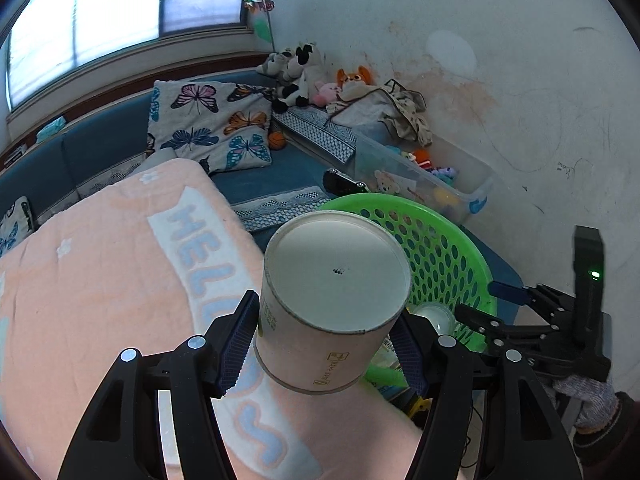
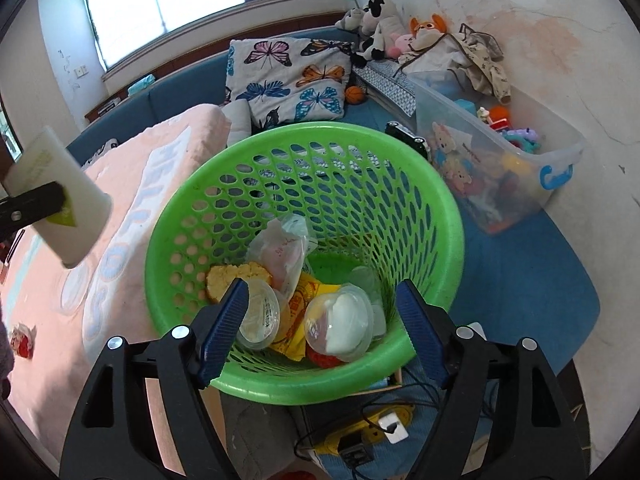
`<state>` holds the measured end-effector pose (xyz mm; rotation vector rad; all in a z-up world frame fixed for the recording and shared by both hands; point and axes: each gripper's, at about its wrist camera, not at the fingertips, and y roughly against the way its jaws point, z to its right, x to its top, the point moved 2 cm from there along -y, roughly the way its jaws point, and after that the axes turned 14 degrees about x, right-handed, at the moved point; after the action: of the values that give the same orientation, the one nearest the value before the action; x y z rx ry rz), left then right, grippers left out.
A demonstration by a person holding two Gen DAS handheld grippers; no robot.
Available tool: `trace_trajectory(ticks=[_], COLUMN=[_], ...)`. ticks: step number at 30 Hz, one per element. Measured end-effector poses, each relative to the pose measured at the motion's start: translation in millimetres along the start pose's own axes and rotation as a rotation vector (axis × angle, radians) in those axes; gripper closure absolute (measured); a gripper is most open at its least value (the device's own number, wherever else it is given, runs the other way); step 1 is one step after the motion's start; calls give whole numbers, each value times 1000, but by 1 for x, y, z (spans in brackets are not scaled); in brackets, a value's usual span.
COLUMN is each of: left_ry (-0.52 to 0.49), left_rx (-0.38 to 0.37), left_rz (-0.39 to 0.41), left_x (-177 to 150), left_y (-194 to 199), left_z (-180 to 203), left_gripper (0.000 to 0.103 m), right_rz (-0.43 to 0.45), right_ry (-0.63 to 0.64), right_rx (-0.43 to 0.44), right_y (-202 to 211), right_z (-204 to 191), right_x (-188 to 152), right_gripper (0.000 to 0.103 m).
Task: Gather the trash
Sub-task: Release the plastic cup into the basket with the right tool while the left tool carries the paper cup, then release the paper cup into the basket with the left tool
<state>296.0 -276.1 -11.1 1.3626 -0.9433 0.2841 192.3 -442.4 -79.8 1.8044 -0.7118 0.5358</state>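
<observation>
Left gripper (image 1: pixel 324 344): both ribbed blue pads pressed against the sides of a paper cup (image 1: pixel 334 300), cup held bottom toward the camera, tilted. Printed label visible on its side wall. Seen from the right wrist, the same cup (image 2: pixel 60 200) sits far to the left of the right tongs, clamped by a dark finger, above the peach blanket (image 2: pixel 132 184).

Right gripper (image 2: pixel 322 330): jaws spread, nothing between the pads. It hangs directly over the near rim of the green basket (image 2: pixel 448 216), pointing down into it.

Basket contents, below and just beyond the right fingertips: clear lidded cup (image 2: pixel 340 330) with white material inside, yellow wrapper (image 2: pixel 298 312), a round plastic tub (image 2: pixel 258 314) near the left pad, a crumpled plastic bag (image 2: pixel 286 248), a piece of bread (image 2: pixel 236 276).

Beyond the basket: clear storage bin (image 2: pixel 520 184) of toys to the right, butterfly pillow (image 2: pixel 288 76) behind, plush toys (image 2: pixel 380 20) against the wall.

From the left wrist view the basket lies just right of the held cup.
</observation>
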Motion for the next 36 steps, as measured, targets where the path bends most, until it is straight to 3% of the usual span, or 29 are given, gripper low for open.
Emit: trace_trajectory(ticks=[11, 21, 36], left_ry=[-86, -111, -86], left_rx=[2, 31, -5], left_rz=[-38, -70, -72], left_x=[16, 24, 18], left_y=[-38, -69, -69], left_z=[38, 50, 51], left_gripper=[41, 40, 34], right_rz=[29, 22, 28], right_ry=[-23, -26, -36], right_rx=[7, 7, 4], right_y=[19, 20, 24], right_z=[9, 9, 10], right_x=[-8, -14, -18], right_gripper=[27, 27, 27])
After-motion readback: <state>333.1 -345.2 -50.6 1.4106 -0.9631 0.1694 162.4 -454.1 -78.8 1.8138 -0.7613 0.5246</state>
